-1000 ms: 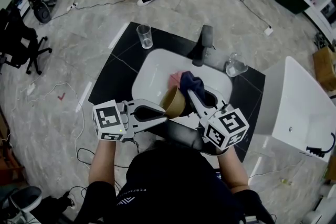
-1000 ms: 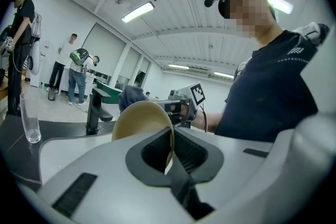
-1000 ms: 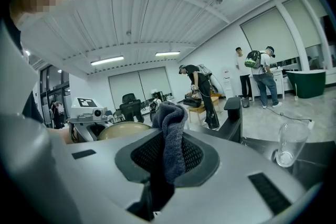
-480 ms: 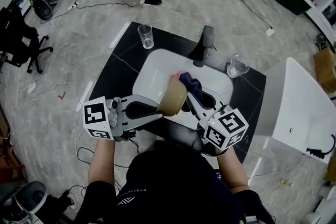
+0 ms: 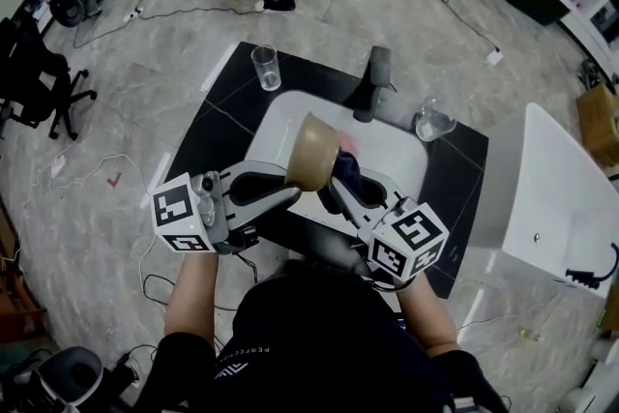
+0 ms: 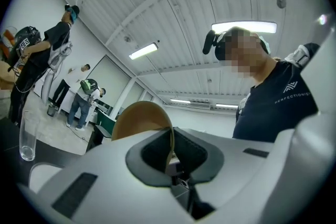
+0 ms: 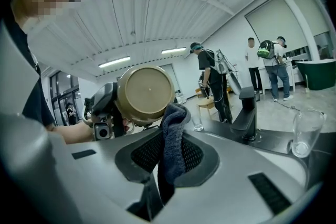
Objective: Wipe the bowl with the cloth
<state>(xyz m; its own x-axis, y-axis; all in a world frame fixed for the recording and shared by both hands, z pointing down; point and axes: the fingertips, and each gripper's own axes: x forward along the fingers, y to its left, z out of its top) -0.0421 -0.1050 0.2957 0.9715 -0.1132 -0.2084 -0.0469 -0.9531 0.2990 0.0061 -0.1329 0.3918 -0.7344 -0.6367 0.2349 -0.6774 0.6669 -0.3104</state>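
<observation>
**A:** How far has the wiping got?

**B:** My guess is midway. Above the white sink (image 5: 280, 126) in the black counter (image 5: 208, 145), the tan bowl (image 5: 312, 153) is held in the air, tipped on its side, well clear of the basin.

**A:** What is holding it?

**B:** The left gripper (image 6: 169, 157). Its jaws are nearly together, with only the bowl's thin rim pinched between them.

**A:** And the cloth?

**B:** The dark blue cloth (image 7: 173, 134) is bunched up and clamped in the right gripper (image 5: 334, 195). In the right gripper view the bowl's base faces the camera. The cloth's top fold lies against the lower outer edge of the base, touching it or very nearly.

**A:** So what's left to do?

**B:** I'd say the outside is being worked on now. No view shows the inside well enough to tell whether it has been wiped, and I can't see any dirt or wet patches either way. The cloth probably still has to go round the rest of the wall and inside, and then the bowl has to be set down.
</observation>
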